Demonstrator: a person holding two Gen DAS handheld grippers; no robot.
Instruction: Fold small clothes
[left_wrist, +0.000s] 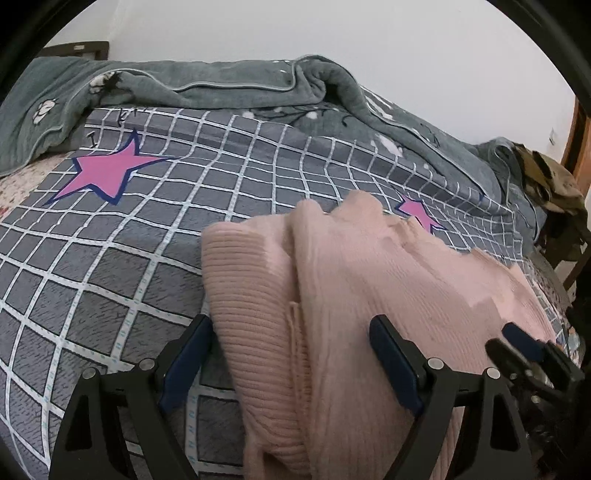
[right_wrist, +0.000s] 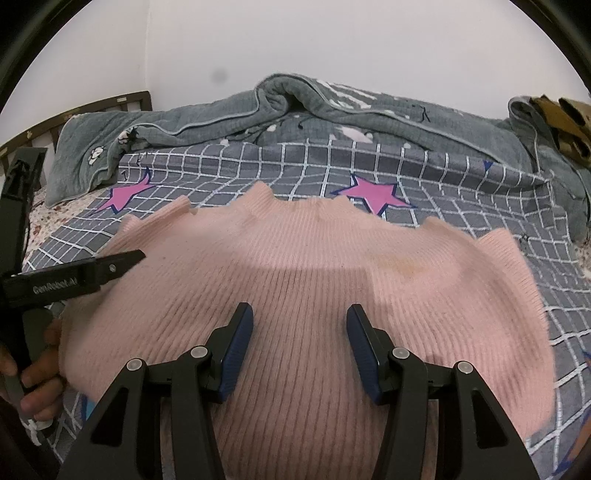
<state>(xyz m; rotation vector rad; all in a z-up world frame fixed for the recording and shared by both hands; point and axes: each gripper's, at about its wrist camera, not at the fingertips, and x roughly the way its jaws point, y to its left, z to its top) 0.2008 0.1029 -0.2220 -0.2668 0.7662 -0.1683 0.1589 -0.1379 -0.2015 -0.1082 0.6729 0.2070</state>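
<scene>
A pink ribbed knit sweater (right_wrist: 314, 266) lies spread on the bed, its wavy hem toward the far side. In the left wrist view its left part (left_wrist: 258, 295) is doubled over into a thick fold. My left gripper (left_wrist: 291, 328) stands open and wide astride that folded edge, one finger beside the knit and the other over it. My right gripper (right_wrist: 299, 317) is open about halfway above the sweater's middle, with flat knit under the gap and nothing pinched. A left gripper finger (right_wrist: 110, 266) reaches over the sweater's left edge, and a hand (right_wrist: 33, 387) holds its handle.
The bed carries a grey grid-pattern quilt (left_wrist: 110, 266) with pink stars (left_wrist: 107, 173). A rumpled grey-green blanket (right_wrist: 295, 114) is bunched along the far side by the white wall. A wooden headboard (right_wrist: 122, 103) is at far left, and a camouflage bundle (left_wrist: 550, 184) at right.
</scene>
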